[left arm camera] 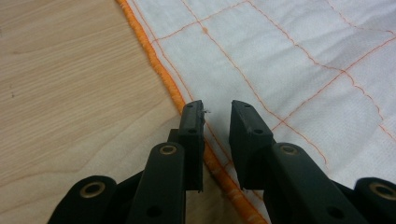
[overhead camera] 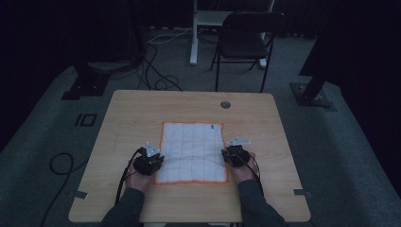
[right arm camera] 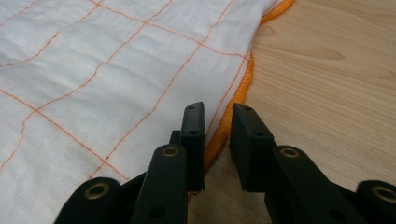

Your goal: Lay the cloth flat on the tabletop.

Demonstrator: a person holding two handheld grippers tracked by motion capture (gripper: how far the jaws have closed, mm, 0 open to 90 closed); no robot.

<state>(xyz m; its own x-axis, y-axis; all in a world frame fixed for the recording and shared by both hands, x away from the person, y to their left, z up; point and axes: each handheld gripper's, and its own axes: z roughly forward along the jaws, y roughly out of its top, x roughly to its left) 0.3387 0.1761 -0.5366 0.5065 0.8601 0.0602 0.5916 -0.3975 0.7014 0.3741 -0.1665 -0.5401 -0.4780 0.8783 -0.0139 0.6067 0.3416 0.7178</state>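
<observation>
Table: a light wooden table (overhead camera: 127,113) is being used as the work surface, and the cloth is lying flat on its near half.
Cloth: a white square cloth (overhead camera: 193,151) with an orange stitched grid and an orange hem is being kept spread out between the two hands, its sides running roughly square to the table edges.
Cloth edges: the left hem (left arm camera: 163,77) and the right hem (right arm camera: 243,91) are being straddled, one by each gripper, near the cloth's front corners.
Left gripper: the black two-jaw left gripper (left arm camera: 215,114) is being held low over the left hem; its jaws are standing a little apart, one over bare wood, the other over white fabric, and nothing is being pinched.
Right gripper: the black two-jaw right gripper (right arm camera: 218,116) is being held the same way at the right hem; its jaws are parted slightly, with the orange border lying in the gap and not being squeezed.
Deciding relation: each hem is lying directly beneath its own gripper, so neither hand is judged nearer; a pinch on both sides is judged to be the coming move.
</observation>
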